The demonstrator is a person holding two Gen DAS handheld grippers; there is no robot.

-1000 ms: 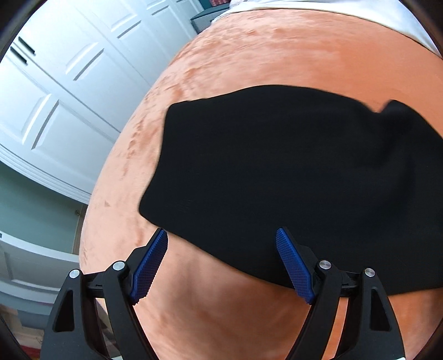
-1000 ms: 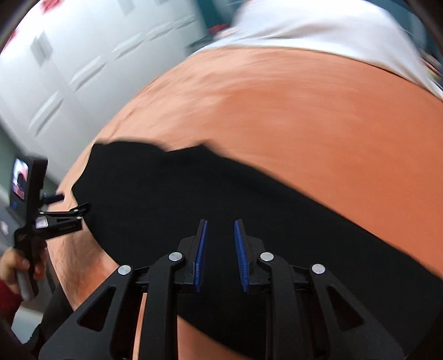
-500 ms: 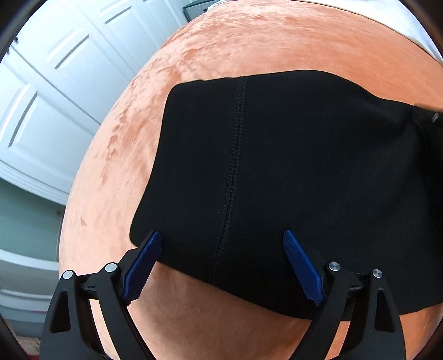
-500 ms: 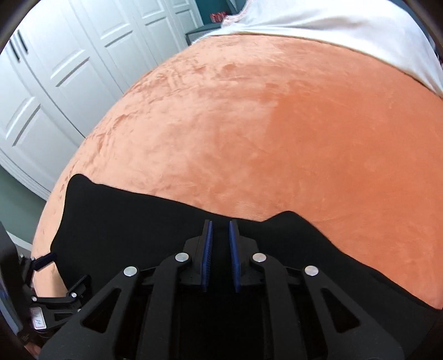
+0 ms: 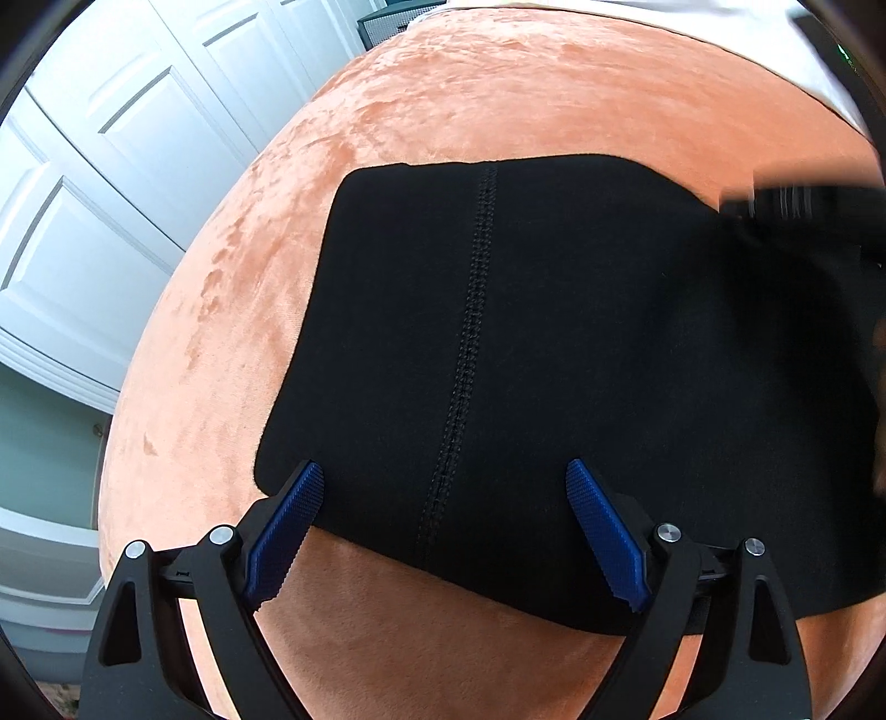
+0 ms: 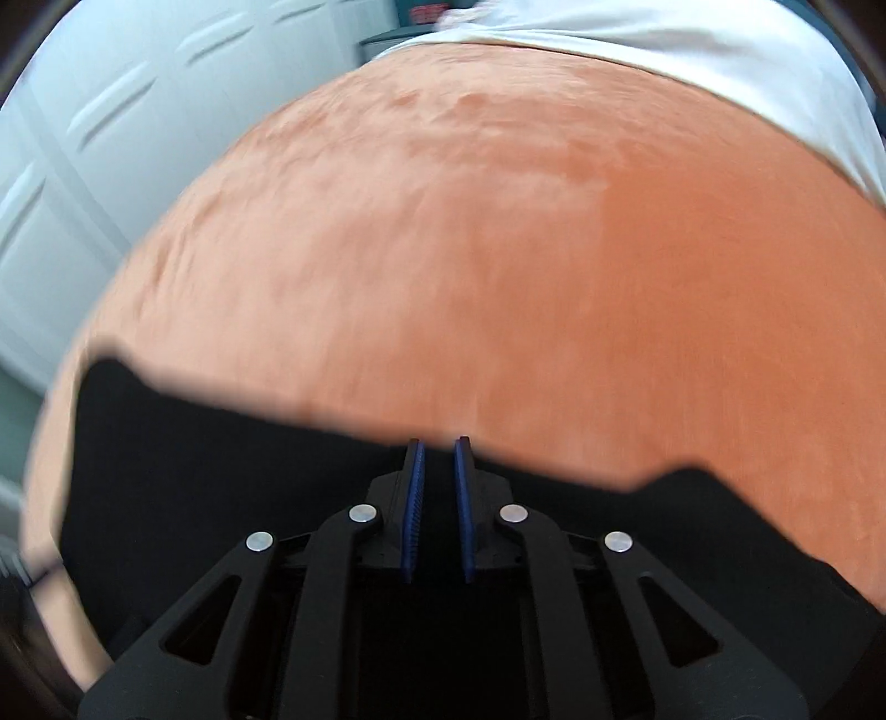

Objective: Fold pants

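The black pants (image 5: 554, 360) lie folded flat on the orange velvet bed cover (image 5: 443, 111), with a stitched seam running down the middle. My left gripper (image 5: 446, 487) is open, its blue pads straddling the near edge of the pants just above the cloth. My right gripper (image 6: 439, 448) has its pads nearly together over the far edge of the pants (image 6: 221, 476); the view is blurred and nothing shows between the pads. The right gripper also shows as a dark blur at the right edge of the left wrist view (image 5: 803, 205).
White panelled closet doors (image 5: 111, 194) stand left of the bed. A white sheet (image 6: 692, 50) covers the far end of the bed. A dark box (image 5: 387, 22) sits at the back. Orange cover stretches beyond the pants.
The right gripper has moved forward to the far edge of the pants, pads still close together. The left gripper has stayed open and edged slightly over the near edge.
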